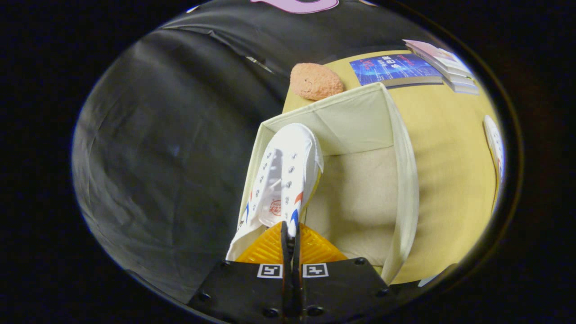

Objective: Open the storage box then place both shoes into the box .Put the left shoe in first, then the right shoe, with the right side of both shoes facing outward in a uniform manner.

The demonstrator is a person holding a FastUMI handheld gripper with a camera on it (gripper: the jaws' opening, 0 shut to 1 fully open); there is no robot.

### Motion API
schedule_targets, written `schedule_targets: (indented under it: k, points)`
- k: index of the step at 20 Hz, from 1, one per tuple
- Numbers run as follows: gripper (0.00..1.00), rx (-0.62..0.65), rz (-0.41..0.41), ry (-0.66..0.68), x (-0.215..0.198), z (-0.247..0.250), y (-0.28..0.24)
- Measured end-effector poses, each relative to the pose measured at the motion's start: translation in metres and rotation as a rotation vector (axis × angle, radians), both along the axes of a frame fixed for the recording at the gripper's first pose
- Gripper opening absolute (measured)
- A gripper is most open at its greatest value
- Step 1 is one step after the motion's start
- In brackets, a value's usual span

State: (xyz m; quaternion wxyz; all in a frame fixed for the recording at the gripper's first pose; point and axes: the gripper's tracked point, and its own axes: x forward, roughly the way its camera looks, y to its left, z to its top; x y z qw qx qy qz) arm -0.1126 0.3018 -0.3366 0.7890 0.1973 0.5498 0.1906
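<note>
The heel of the white canvas lace-up shoe [285,173] was hidden behind the tongs [290,238]. A second white shoe [494,141] on the yellow bench [450,148] was cut off. The tongs were closed to a narrow slit, pinching the shoe's rear collar, toe pointing into the open cream fabric storage box [400,180], against its left wall.

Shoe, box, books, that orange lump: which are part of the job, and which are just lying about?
Job: shoe, pinched at its collar by the shut tongs; open box; second shoe on the table.
Lying about: orange lump; books.
</note>
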Motion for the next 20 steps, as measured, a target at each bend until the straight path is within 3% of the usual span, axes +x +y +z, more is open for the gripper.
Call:
schedule_targets:
  k: [9,16,20]
  points:
    - [0.03,-0.104,-0.05,0.1,0.003,-0.038,0.006]
    - [0.03,-0.173,-0.045,0.115,-0.001,-0.056,0.003]
    - [0.03,-0.308,-0.058,0.113,0.001,-0.075,-0.013]
